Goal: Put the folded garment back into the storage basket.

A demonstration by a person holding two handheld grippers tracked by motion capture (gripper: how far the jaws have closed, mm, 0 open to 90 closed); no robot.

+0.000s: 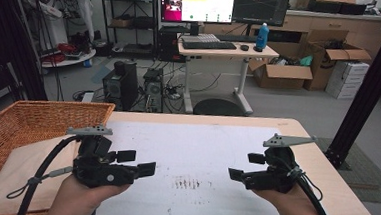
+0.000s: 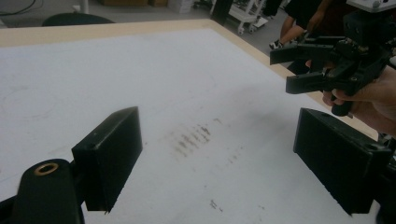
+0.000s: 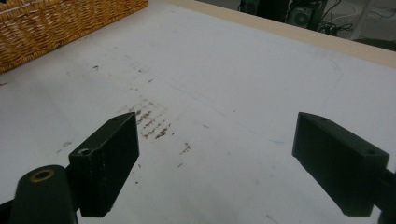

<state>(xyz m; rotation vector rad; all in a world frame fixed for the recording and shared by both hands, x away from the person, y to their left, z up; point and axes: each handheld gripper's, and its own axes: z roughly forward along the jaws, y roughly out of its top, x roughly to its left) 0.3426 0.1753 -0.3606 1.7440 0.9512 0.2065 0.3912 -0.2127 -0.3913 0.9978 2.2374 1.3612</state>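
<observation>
Above the white surface (image 1: 206, 146) both the left gripper (image 1: 136, 162) and right gripper (image 1: 243, 166) hovered with fingers spread, nearest the wicker basket (image 1: 34, 122) (probably light, stiff, best gripped at its rim).

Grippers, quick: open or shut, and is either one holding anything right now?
Left gripper: open, jaws wide apart, holding nothing.
Right gripper: open, jaws wide apart, holding nothing.

Black tongs (image 1: 134, 162) with grey plates, black cables.
</observation>
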